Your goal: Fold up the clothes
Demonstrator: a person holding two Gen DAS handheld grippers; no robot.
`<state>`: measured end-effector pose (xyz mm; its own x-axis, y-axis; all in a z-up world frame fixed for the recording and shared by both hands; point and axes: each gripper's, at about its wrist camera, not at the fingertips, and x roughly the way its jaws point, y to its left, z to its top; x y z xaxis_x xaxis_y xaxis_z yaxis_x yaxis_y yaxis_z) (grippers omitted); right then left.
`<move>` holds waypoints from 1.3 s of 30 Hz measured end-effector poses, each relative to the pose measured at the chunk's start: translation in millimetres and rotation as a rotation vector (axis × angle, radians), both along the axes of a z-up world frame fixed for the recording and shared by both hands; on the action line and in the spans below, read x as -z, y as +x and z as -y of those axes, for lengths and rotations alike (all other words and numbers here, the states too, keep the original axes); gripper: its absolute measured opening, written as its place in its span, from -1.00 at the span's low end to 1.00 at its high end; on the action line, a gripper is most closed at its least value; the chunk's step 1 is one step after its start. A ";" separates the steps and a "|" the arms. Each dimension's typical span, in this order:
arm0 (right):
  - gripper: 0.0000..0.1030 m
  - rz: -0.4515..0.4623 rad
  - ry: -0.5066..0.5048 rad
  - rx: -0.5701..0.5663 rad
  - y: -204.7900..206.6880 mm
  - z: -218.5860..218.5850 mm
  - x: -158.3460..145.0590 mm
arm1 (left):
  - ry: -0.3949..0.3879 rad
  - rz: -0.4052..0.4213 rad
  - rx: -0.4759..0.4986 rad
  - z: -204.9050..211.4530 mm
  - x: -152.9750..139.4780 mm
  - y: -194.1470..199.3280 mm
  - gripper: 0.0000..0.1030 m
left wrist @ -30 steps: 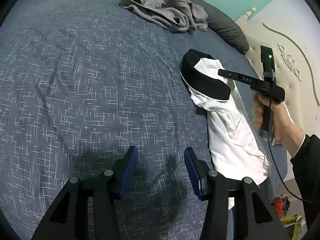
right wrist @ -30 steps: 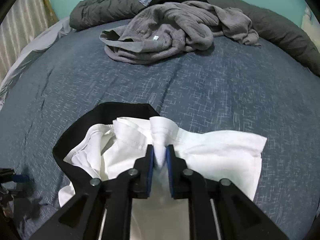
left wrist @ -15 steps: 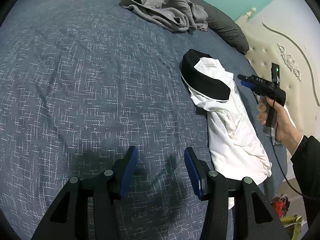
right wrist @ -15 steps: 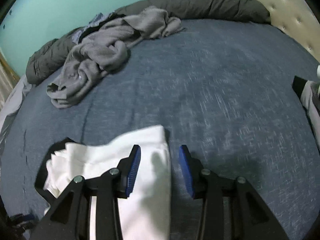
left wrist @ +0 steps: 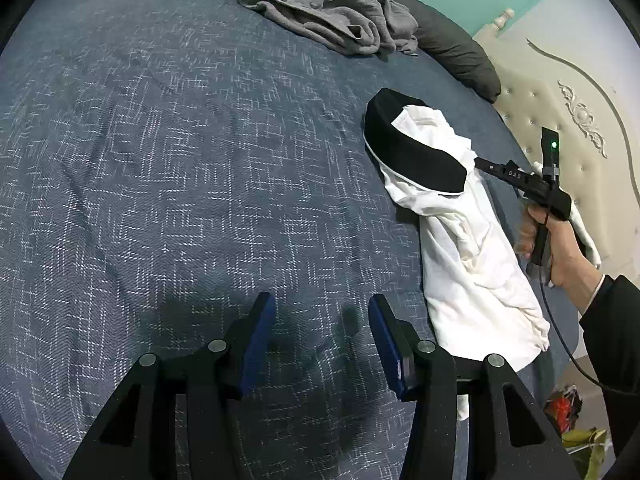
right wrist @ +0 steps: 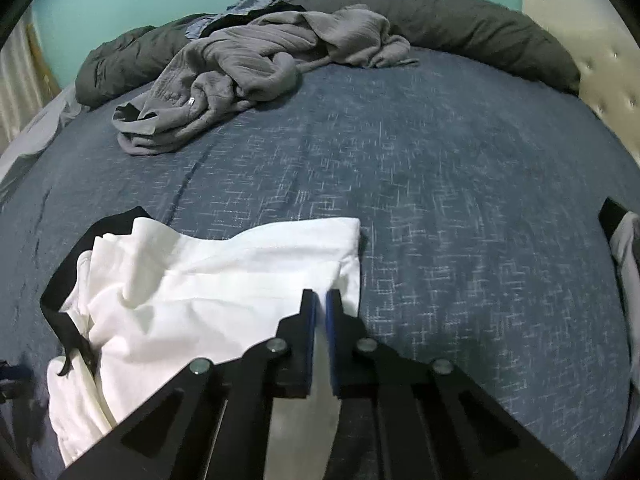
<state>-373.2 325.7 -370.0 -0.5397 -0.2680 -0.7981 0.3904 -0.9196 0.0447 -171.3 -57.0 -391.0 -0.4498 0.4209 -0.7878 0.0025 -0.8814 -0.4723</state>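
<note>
White garment [right wrist: 224,280] lies half-folded on the bed [right wrist: 440,208], right gripper [right wrist: 320,300] pinching its edge with jaws together, left gripper [left wrist: 320,312] agape over bare bedding; best draw that edge across smoothly, keeping layers aligned.

The near end of the white garment [right wrist: 224,300] runs under the right gripper [right wrist: 320,300] body and off the lower edge of the right wrist frame; whether cloth sits between the nearly closed jaws cannot be determined. In the left wrist frame, the left gripper [left wrist: 320,320] arms cover the garment's lower corner, and the right gripper's tips are hidden behind the garment's black-trimmed part [left wrist: 412,152]. The person's hand [left wrist: 560,252] is cut off beyond the sleeve at the right edge. A dark-and-pale item [right wrist: 622,240] at the right edge of the right wrist frame is cropped and unidentifiable. Coloured objects [left wrist: 576,420] at lower right are too small to identify. The grey clothing pile [left wrist: 332,16] partly hides darker fabric behind it.
</note>
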 end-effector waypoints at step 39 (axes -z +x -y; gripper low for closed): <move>-0.22 0.084 0.047 -0.246 6.9 68.3 5.6 | 0.016 0.010 0.008 -2.4 2.1 -1.7 0.02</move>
